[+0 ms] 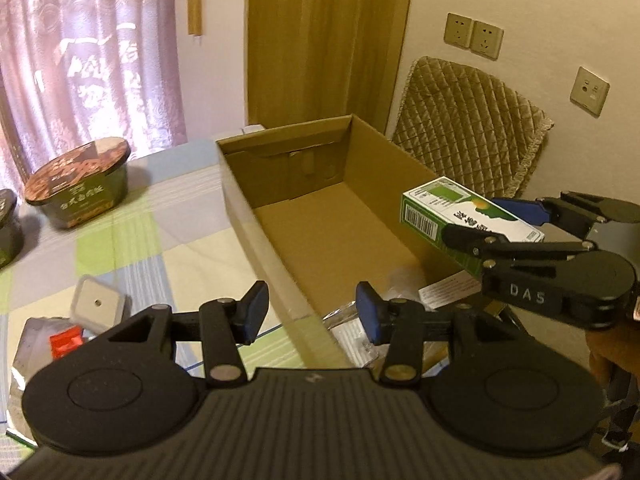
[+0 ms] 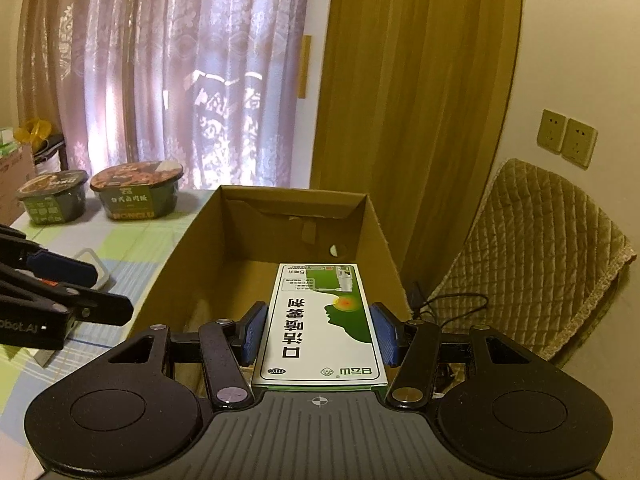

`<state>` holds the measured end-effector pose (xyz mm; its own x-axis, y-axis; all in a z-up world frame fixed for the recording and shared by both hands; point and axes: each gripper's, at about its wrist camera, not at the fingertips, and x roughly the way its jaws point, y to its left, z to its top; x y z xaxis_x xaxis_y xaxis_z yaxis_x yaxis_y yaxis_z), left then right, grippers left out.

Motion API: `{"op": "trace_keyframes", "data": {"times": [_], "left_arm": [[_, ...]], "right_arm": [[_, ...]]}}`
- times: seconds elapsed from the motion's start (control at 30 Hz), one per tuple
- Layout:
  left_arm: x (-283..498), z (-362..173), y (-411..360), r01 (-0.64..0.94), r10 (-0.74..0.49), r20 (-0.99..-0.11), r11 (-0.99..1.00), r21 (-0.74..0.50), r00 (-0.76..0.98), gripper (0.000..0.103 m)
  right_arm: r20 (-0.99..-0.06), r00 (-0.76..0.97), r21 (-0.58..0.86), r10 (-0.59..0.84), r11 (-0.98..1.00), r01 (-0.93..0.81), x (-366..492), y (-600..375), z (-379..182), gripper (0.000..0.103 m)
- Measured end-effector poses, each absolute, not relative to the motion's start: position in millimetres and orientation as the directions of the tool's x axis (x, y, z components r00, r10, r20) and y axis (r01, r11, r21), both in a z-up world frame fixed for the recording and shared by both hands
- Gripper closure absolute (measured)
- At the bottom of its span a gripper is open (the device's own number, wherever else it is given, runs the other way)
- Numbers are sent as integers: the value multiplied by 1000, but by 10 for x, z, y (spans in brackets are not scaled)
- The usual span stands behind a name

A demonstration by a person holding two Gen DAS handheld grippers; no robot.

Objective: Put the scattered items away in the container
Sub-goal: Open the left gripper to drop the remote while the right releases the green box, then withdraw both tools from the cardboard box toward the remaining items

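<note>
With the right gripper [image 2: 319, 330] clenched on the green-and-white rectangular carton [image 2: 322, 320], lower it toward 12 o'clock into the brown cardboard box [image 2: 192, 248] before releasing, left gripper [image 1: 310, 314] spread empty

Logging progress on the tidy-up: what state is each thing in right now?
Right tool: shut on the green box, above the carton.
Green box: held, not yet dropped.
Left tool: open, holding nothing.
Cardboard carton: open-topped.
Two noodle bowls: sealed, on the table.
</note>
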<state>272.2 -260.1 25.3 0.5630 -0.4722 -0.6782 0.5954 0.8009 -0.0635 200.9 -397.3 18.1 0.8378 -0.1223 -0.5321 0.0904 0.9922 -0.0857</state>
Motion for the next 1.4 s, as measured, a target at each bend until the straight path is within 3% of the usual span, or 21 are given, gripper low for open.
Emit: {"op": "trace_keyframes", "data": {"times": [0.53,1.07,1.1,1.13,1.17,1.2,1.4], "left_arm": [[2698,323,-2408,580,-473,-678,810,-83,563,55],[2491,401,-2135,558,-454,-688,825,-85,566,51],[2465,410,-2110,555,-450,-689,828,-83,569,50],[2440,417,-2080,552,-446,-690,830,-81,570,50],[2413,425,-2047,547,-442,-690,833,-79,573,50],[2380,433,-2000,541,-436,-690,838,-76,578,50],[2158,424,-1584,486,-383,-701,872,-59,602,47]], "right_arm": [[-547,836,-66,-52,998,19,2331,-3828,271,45],[-507,861,-39,-42,999,25,1960,-3689,585,45],[-504,863,-37,-36,999,20,1924,-3653,608,41],[-492,870,-33,-33,999,19,1868,-3612,634,17],[-470,882,-31,-33,999,20,1795,-3567,662,5],[-453,891,-33,-28,999,15,1728,-3517,691,0],[-462,886,-9,27,999,-35,1432,-3156,764,0]]}}
